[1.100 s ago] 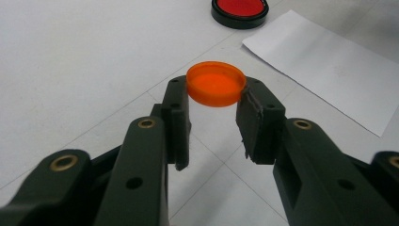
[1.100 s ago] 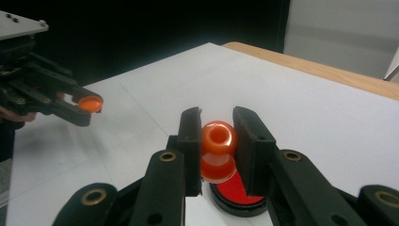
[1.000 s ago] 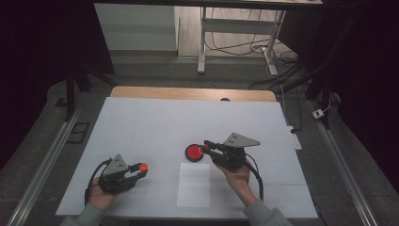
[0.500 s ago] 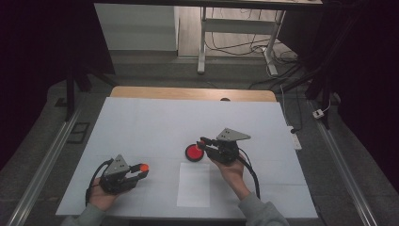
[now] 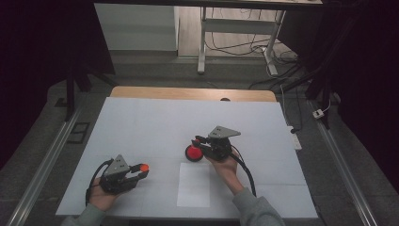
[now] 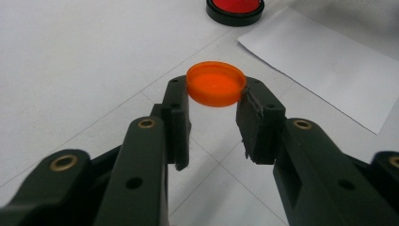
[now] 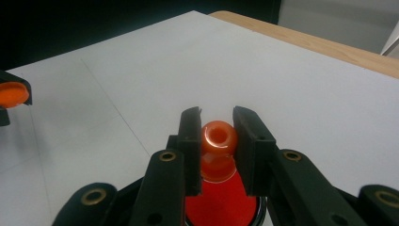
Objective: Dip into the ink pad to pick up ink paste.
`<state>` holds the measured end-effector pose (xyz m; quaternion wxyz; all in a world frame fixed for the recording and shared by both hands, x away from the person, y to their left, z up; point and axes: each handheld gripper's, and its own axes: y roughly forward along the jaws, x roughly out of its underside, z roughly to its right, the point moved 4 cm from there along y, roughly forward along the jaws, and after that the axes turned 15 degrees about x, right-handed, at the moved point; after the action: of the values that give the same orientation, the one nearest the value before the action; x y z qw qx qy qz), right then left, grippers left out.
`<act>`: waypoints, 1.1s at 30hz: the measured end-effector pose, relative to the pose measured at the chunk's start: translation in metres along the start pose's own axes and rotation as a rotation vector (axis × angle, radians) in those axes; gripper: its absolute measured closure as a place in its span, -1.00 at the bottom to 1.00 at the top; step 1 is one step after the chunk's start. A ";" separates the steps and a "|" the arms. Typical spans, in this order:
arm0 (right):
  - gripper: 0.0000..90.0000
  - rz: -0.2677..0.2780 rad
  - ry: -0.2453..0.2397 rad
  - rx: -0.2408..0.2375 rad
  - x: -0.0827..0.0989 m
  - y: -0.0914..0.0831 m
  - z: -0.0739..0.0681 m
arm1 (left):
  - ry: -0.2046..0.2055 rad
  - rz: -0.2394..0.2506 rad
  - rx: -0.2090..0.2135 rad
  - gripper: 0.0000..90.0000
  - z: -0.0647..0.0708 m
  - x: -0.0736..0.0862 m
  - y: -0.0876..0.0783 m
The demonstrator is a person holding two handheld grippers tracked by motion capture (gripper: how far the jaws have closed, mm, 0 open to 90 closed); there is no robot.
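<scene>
Orange bottle (image 7: pixel 218 141), lower body hidden behind right tool (image 7: pixel 217 123)

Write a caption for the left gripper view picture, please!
Left hand-held gripper pinches an orange cap above the white table.

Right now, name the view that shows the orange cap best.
Left gripper view: the orange cap sits large and sharp between the left gripper's jaw tips. The high view shows a small orange dot; the right gripper view shows it cut off at the left edge.
</scene>
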<state>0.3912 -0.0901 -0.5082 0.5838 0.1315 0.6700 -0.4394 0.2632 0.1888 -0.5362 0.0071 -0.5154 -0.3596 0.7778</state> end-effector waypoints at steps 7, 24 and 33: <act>0.61 -0.022 -0.014 0.007 0.002 0.008 -0.002 | 0.001 0.001 0.002 0.45 0.000 0.000 0.000; 0.61 -0.062 -0.034 0.018 0.006 0.018 -0.003 | 0.002 0.001 0.006 0.45 0.001 0.000 0.001; 0.61 -0.076 -0.045 0.022 0.009 0.021 -0.004 | 0.000 0.003 0.007 0.45 0.001 0.000 0.000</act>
<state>0.4006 -0.0783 -0.5252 0.5800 0.1023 0.6563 -0.4716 0.2628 0.1883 -0.5360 0.0076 -0.5162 -0.3560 0.7789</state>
